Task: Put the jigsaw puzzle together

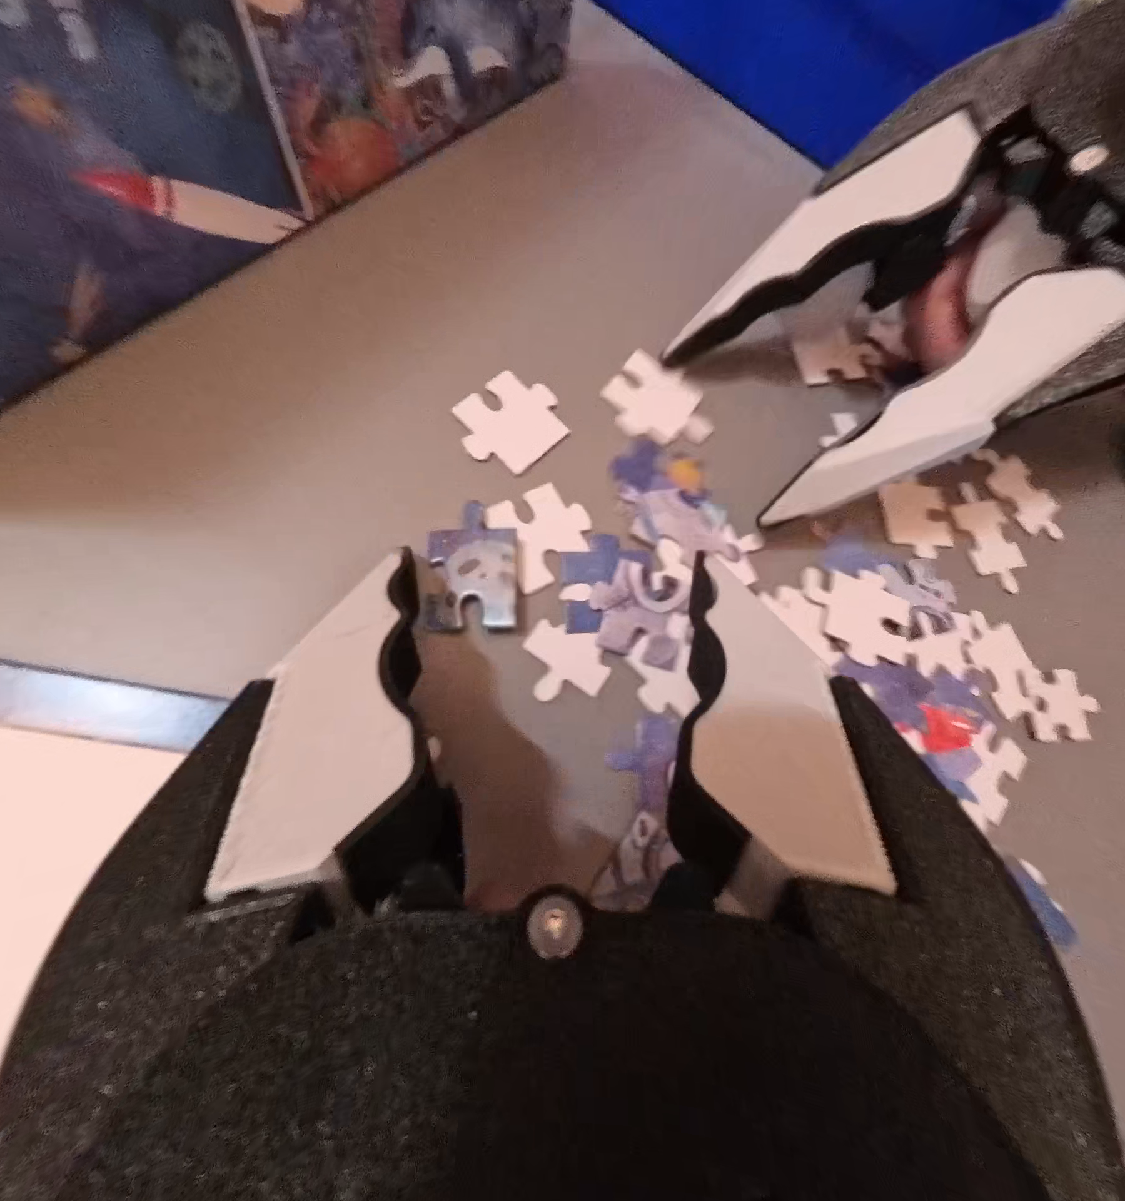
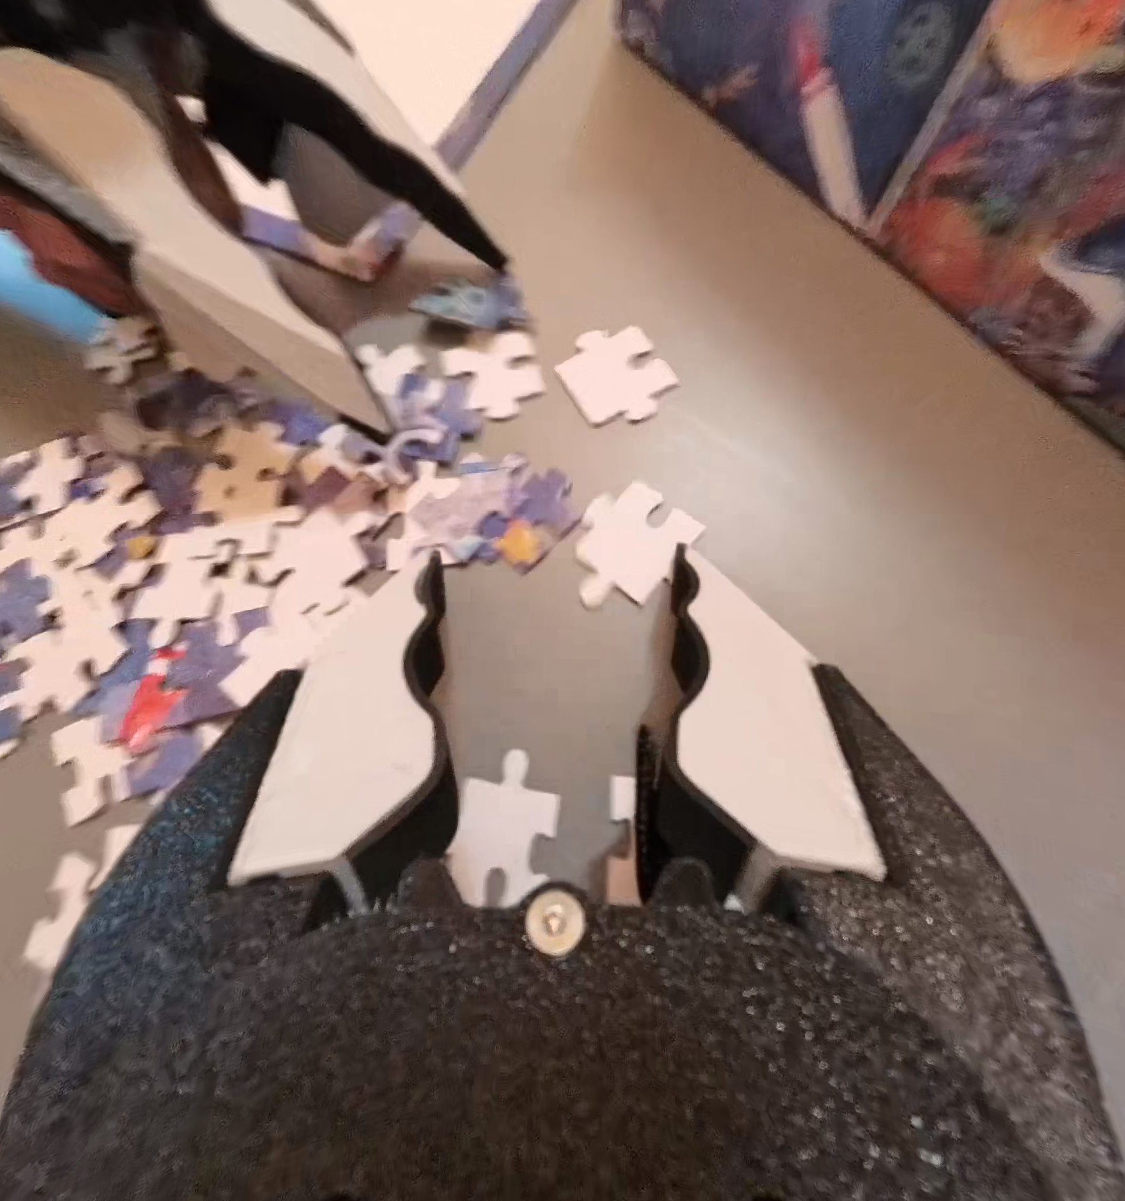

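Loose jigsaw pieces lie in a pile [image 1: 871, 617] on the grey table [image 1: 287, 390], some picture side up in blue, some white side up. My left gripper [image 1: 553, 562] is open and empty over the pile's near edge. A blue piece with a pale figure [image 1: 475, 578] lies by its left fingertip. My right gripper [image 2: 556, 559] is open and empty. A white piece [image 2: 634, 542] lies at its right fingertip. The pile [image 2: 157, 552] spreads to its left. The right gripper also shows in the left wrist view [image 1: 715, 439], and the left gripper in the right wrist view [image 2: 439, 344].
The colourful puzzle box [image 1: 124, 195] stands at the table's far side, and it also shows in the right wrist view [image 2: 936, 162]. A blue bin [image 1: 806, 65] is behind the right gripper. A white surface [image 1: 59, 845] borders the table. A single white piece [image 1: 511, 422] lies apart.
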Available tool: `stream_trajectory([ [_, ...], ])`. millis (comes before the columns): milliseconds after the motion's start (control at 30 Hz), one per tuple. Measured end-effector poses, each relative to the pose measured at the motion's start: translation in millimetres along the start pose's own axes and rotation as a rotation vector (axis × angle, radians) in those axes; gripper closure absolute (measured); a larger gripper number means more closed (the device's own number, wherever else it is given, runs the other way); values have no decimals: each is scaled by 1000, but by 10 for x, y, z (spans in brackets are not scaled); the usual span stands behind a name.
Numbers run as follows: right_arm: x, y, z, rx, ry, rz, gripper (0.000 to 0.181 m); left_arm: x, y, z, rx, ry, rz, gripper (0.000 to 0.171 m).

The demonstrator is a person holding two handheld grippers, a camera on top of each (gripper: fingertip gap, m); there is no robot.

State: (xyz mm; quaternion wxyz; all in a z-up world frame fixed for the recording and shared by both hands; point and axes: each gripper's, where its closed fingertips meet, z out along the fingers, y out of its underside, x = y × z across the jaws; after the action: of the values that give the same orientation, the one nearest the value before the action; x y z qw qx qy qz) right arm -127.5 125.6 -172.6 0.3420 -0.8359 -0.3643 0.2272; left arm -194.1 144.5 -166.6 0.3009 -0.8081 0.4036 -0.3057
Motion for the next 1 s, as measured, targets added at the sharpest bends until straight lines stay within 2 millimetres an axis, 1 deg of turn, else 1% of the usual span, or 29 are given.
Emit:
stream_trajectory([
  [33,-229,6,10,-8,-112,-23,119,149,1,-16,-2,82,2,90],
  [67,-544,49,-9,-32,-274,-52,130,379,32,-66,-16,210,5,106],
  [100,-839,94,-60,-62,-425,-73,132,594,101,-131,-46,322,27,114],
  [133,-994,124,-96,-89,-495,-89,128,674,168,-172,-68,342,66,111],
  [167,-1024,130,-111,-104,-497,-117,126,662,202,-202,-67,309,111,105],
  [200,-988,85,-123,-89,-461,-153,125,646,224,-251,-65,284,145,103],
  [233,-886,-22,-124,-45,-398,-180,125,645,259,-311,-79,280,164,103],
  [267,-728,-158,-114,12,-311,-198,123,627,310,-365,-110,266,180,102],
  [300,-530,-293,-85,63,-210,-211,118,591,367,-416,-146,236,204,102],
  [333,-338,-378,-36,78,-119,-219,112,587,420,-487,-173,217,232,102],
  [367,-248,-409,31,55,-94,-226,102,632,476,-586,-191,225,263,103],
  [400,-236,-404,104,18,-116,-229,95,674,546,-698,-210,229,292,105],
  [467,-174,-414,258,-8,-148,-231,95,705,732,-925,-247,198,347,104],
  [533,-81,-452,374,-6,-153,-198,95,640,989,-1114,-299,132,389,100],
  [600,-42,-402,466,-44,-167,-167,93,508,1199,-1185,-330,42,373,100],
  [633,-63,-409,474,-35,-170,-175,94,486,1269,-1172,-327,27,348,101],
  [667,-172,-371,464,-44,-219,-191,108,492,1257,-1128,-279,22,323,102],
  [700,-313,-341,436,-56,-267,-209,102,533,1197,-1083,-219,37,293,107],
  [733,-550,-274,362,-89,-371,-233,116,572,1156,-1032,-188,55,252,108],
  [767,-882,-162,234,-137,-538,-248,136,571,1105,-980,-166,46,231,108],
  [800,-1170,-90,88,-173,-683,-254,140,546,1072,-933,-162,23,235,109],
  [833,-1318,-93,9,-176,-737,-244,132,541,1048,-899,-159,11,249,109],
  [867,-1360,-109,-25,-163,-731,-239,130,560,1033,-884,-159,15,265,109],
  [900,-1330,-94,-55,-167,-694,-248,134,560,991,-881,-142,10,271,109],
  [967,-1213,-125,-205,-157,-603,-248,135,511,876,-928,-84,-13,259,110],
  [1000,-1099,-176,-317,-140,-528,-243,135,470,850,-968,-72,-21,248,110],
])
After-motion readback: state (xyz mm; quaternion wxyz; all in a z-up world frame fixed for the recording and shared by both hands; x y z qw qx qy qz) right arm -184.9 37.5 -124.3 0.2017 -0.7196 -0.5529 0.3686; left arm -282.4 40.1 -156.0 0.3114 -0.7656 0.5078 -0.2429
